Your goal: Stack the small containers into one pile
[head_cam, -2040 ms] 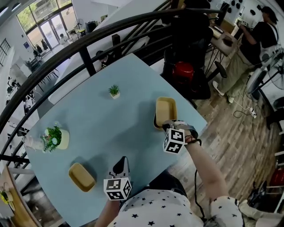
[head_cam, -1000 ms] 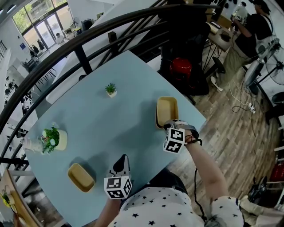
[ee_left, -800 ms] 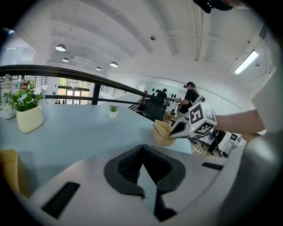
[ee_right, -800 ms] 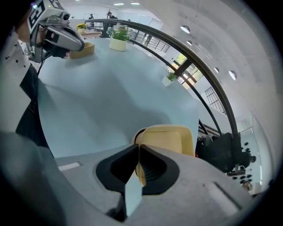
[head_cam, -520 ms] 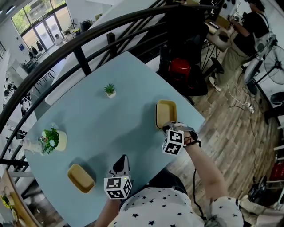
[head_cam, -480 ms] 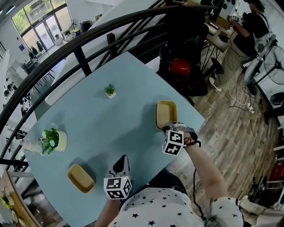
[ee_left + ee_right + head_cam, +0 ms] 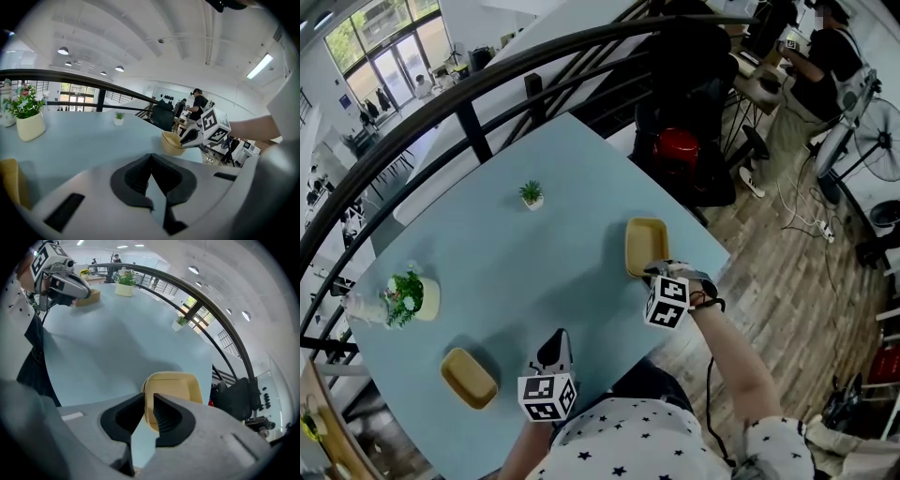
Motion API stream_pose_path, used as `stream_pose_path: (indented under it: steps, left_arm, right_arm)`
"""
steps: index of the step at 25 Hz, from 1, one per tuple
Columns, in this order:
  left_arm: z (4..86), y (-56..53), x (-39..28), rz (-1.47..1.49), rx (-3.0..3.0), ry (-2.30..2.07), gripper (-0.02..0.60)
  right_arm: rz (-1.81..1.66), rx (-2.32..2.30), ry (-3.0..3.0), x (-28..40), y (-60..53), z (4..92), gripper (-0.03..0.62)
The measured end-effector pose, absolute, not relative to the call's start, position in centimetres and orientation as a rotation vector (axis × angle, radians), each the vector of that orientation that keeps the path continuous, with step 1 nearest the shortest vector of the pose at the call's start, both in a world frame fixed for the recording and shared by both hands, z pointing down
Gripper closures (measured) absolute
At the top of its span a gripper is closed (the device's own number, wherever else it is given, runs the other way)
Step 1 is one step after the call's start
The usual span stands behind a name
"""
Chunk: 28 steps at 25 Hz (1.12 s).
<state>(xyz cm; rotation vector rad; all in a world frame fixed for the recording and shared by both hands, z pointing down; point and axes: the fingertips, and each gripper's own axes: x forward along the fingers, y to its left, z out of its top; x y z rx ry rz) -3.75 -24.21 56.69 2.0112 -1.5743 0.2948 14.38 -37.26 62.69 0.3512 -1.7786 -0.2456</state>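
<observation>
Your right gripper point(image 7: 652, 273) is clamped on the near short wall of 1 tan rectangular plastic container point(image 7: 646, 246), at the right edge of the pale blue table point(image 7: 534, 272). The container's long axis runs straight away from the jaws.

Your left gripper point(image 7: 553, 349) has its jaws together, with nothing between them.

The second tan container point(image 7: 469, 378) lies well apart, to the left, near the left gripper.

Judgement: the coming carry goes leftward across the table.
</observation>
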Motion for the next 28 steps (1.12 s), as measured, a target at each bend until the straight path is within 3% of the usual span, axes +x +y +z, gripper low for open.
stream_pose_path:
  steps: [28]
  left_arm:
    - [57.2,-23.4,-3.5,0.337,2.001,-1.569,0.580]
  right_arm:
    - [-0.246,0.332,-1.769,15.2,-37.0,65.0,0.531]
